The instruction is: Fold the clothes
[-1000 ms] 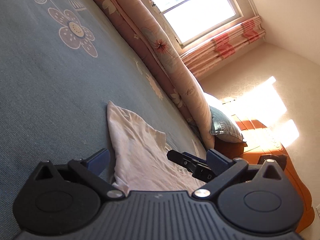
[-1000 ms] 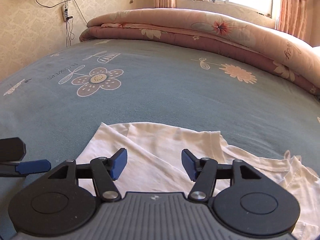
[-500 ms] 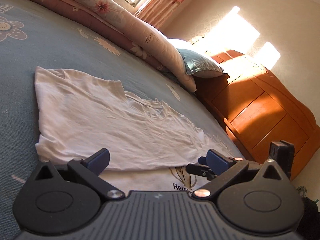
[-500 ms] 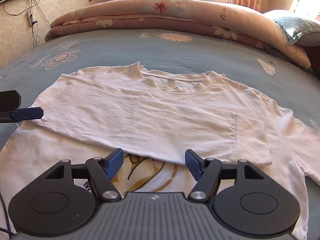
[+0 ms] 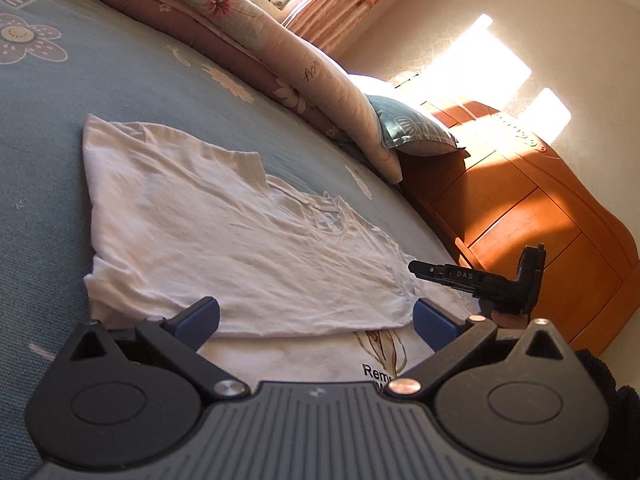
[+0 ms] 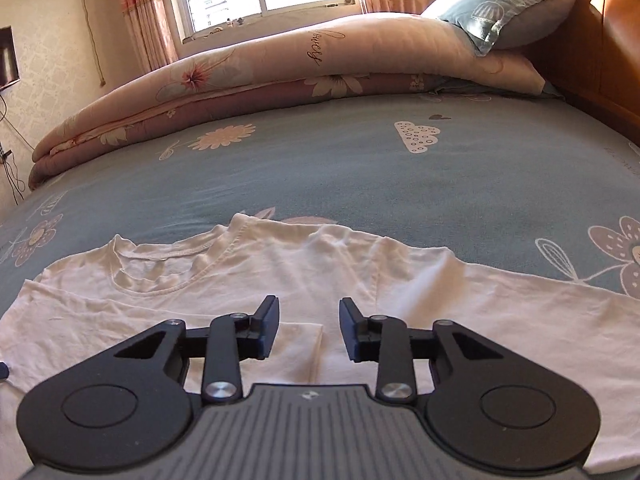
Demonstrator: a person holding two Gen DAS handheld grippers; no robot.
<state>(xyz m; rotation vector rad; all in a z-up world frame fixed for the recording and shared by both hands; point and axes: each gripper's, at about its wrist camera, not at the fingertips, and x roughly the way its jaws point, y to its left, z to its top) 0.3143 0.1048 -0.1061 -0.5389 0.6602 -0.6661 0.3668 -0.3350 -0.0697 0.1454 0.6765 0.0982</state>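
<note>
Since the frame a second back, the right hand-held gripper had swung sideways along the bed, from the plain side of the white T-shirt to the part beside the neckline, and its blue pads had drawn noticeably nearer each other; they were closing, with a clear gap left between them and no cloth pinched in it. That gripper hung just above the shirt, whose fabric lay flat under and ahead of the fingers, a folded edge running down between them. The left hand-held gripper had turned from the window towards the wooden headboard and sat released, jaws wide apart, with the folded-over hem of the shirt lying between and just past its fingertips, not gripped. Under that fold a printed lower layer of the shirt showed near the left gripper's body. In the left wrist view the right gripper appeared to the right, over the far edge of the shirt. The shirt rested on the blue flowered bedsheet, well short of the rolled pink quilt and the grey-blue pillow at the far side.
</note>
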